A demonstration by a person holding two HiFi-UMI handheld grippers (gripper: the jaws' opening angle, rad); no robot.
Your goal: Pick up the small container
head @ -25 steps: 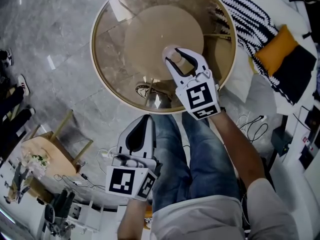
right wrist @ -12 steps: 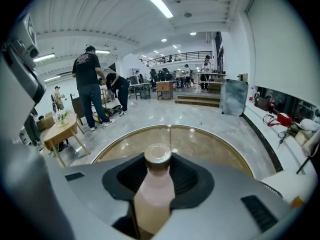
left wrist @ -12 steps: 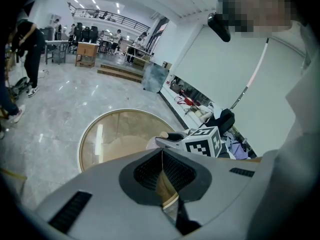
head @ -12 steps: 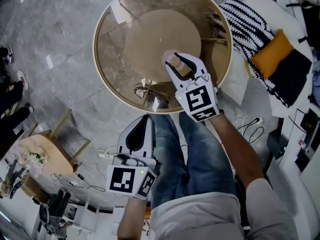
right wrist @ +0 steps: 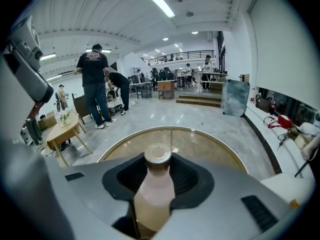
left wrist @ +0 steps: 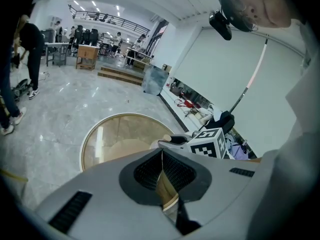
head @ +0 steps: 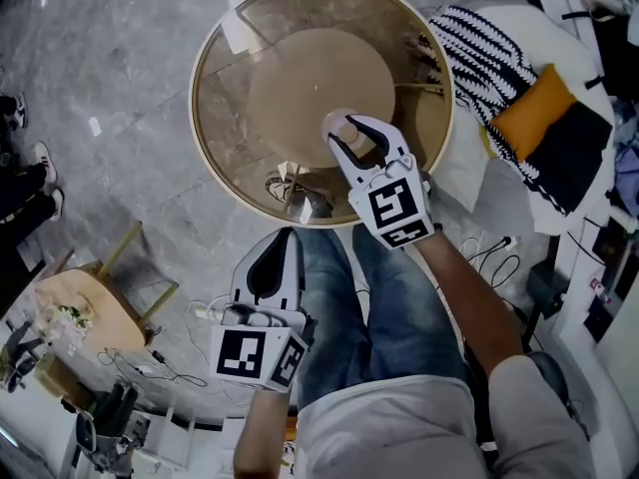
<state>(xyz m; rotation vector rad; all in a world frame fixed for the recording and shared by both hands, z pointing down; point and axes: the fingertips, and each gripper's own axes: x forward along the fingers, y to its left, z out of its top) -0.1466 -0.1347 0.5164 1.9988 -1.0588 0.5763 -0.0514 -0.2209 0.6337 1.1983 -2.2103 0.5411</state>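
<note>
The small container (head: 345,125) is a pale pink bottle with a brown cap (right wrist: 158,154). It stands upright between the jaws of my right gripper (head: 351,134) over the near right part of the round glass table (head: 215,168). In the right gripper view the pads press on both sides of the container's body (right wrist: 154,186). Whether its base rests on the glass is hidden. My left gripper (head: 280,259) hangs low beside the person's left knee, off the table, its jaws meeting with nothing between them (left wrist: 161,170).
A white seat with a black-and-white striped throw (head: 489,43) and an orange cushion (head: 529,108) stands right of the table. A small wooden side table (head: 75,317) and cables (head: 499,252) are on the marble floor. People (right wrist: 95,84) stand farther back.
The right gripper stays closed on the container in about the same spot. The head view has drifted slightly. The left gripper has not moved.
</note>
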